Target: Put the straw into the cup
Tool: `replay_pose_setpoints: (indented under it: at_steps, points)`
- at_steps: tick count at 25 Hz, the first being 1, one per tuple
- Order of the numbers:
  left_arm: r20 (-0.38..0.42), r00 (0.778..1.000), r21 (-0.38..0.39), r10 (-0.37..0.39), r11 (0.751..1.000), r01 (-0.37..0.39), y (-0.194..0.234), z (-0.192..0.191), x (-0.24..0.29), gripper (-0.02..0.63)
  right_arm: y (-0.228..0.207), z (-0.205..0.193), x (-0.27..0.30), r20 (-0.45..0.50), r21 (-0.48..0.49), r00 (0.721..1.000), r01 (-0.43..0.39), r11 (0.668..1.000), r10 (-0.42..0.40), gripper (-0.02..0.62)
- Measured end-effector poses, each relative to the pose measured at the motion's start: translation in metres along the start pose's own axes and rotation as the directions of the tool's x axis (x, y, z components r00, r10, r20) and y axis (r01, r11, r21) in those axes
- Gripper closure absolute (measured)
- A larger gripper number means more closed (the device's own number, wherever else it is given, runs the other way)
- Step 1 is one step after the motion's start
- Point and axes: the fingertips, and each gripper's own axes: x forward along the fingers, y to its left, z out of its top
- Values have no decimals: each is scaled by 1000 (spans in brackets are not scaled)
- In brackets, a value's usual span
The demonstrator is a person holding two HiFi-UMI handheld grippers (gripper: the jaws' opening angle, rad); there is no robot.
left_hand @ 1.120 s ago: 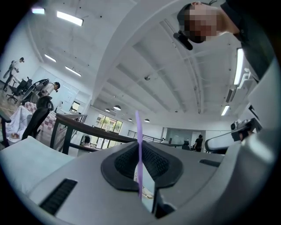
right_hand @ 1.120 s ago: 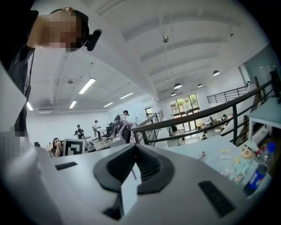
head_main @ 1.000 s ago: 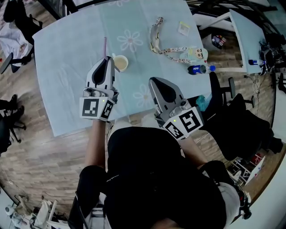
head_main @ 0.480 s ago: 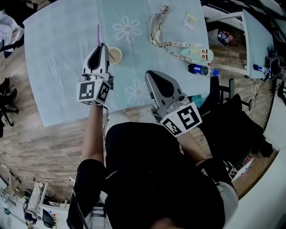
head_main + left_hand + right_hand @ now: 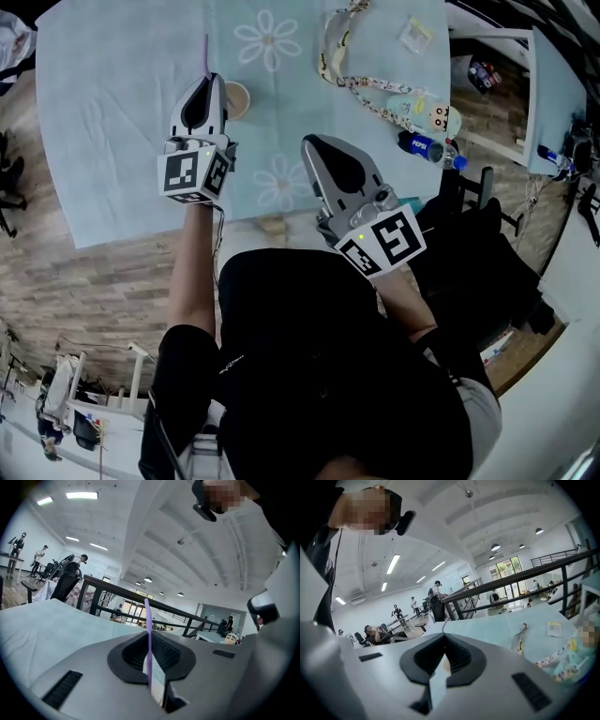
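A thin purple straw [image 5: 206, 52] stands upright in my left gripper [image 5: 208, 81], which is shut on its lower part. In the left gripper view the straw [image 5: 147, 620] rises from between the closed black pads. The small paper cup [image 5: 237, 97] stands on the pale blue tablecloth just right of that gripper's tips, with the straw outside it. My right gripper [image 5: 313, 142] hovers over the cloth nearer the table's front edge, right of the cup. Its pads [image 5: 459, 656] meet at the tip with nothing between them.
A patterned lanyard [image 5: 349, 67] with a cartoon pouch [image 5: 424, 111] lies at the far right of the table [image 5: 112, 141]. A small packet [image 5: 413, 34] lies near it, and a blue bottle [image 5: 427, 148] by the right edge. Chairs stand beyond the table.
Both grippers have sunk closer to the table. The left one still holds the straw upright beside the cup; the right one has moved slightly forward.
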Motion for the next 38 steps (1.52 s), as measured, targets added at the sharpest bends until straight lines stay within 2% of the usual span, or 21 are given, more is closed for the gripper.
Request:
replay_pose_setpoints:
  at_steps: [15,19,24,27,30,32,38]
  points:
    - [-71,994,66,84,995,-79,10,-41,-4,575,-24,-17,13,-70,37,997,-35,999,38,586]
    - [-70,992,72,104,993,-99,13,-43,-5,575,-32,-15,13,-66,33,997,-29,999,31,586]
    - [-86,988,115,129,986,-119,19,-44,1,575,-36,-15,9,-66,34,998,-18,999,21,586]
    - [-90,986,108,140,986,-130,24,-44,4,569,-36,-15,8,-68,36,998,-15,999,17,586]
    - [-99,985,87,138,988,-129,28,-45,9,538,-36,-15,8,-66,38,998,-9,999,11,586]
    - [-107,986,76,128,990,-121,28,-47,11,492,-35,-15,8,-63,36,998,-6,999,8,586]
    - [-142,982,55,128,991,-121,34,-53,0,434,-23,-9,8,-37,24,999,-1,1000,2,586]
